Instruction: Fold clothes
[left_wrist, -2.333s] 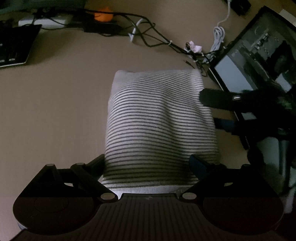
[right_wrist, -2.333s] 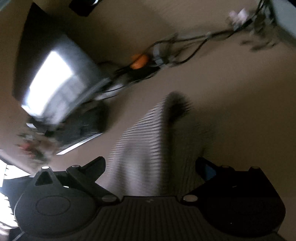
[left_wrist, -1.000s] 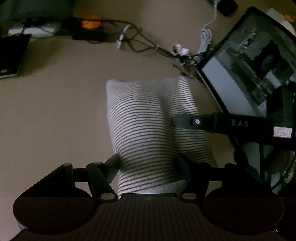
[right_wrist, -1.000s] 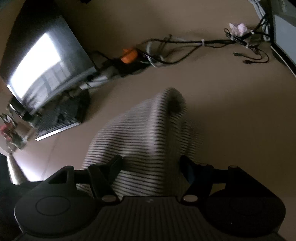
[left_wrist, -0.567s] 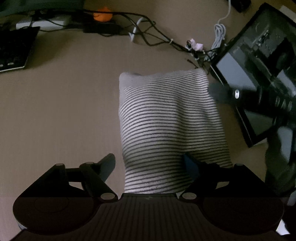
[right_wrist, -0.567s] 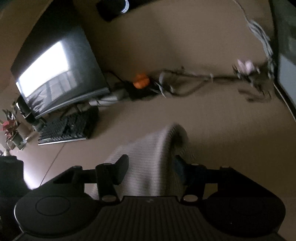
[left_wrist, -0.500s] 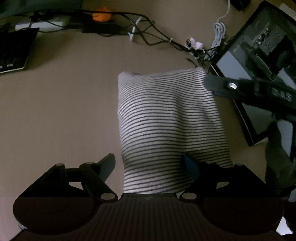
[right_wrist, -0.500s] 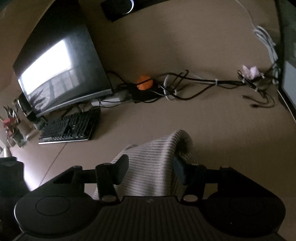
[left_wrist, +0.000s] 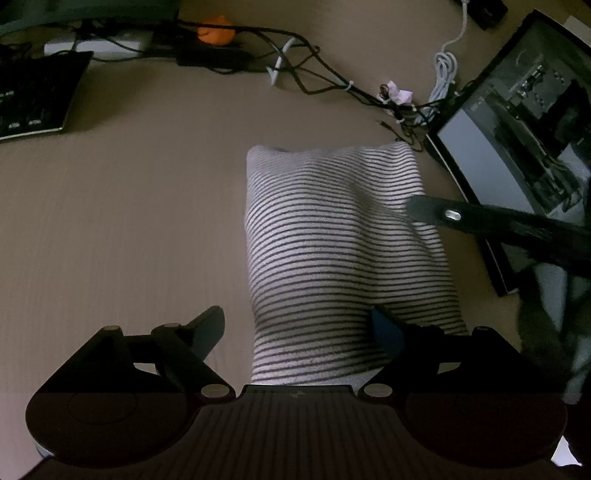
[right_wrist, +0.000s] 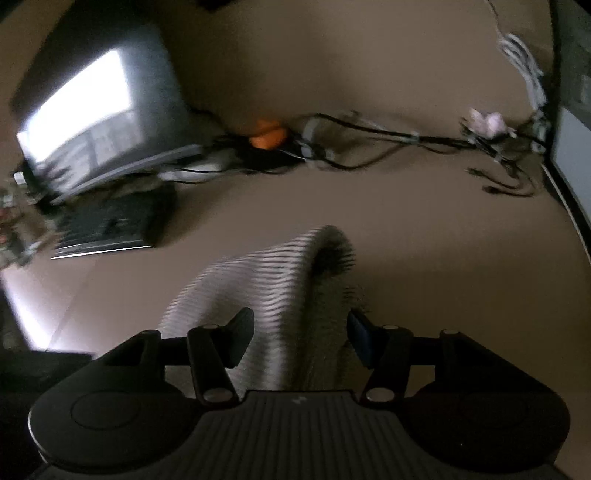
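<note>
Hand-held gripper (left_wrist: 295, 326) spread over folded b/w striped garment (left_wrist: 343, 251).

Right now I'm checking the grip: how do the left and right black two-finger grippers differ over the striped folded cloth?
The left gripper stands open wider than the right gripper. The left has one finger on the striped folded cloth and one beside it; the right straddles a raised fold. Both are open.
</note>
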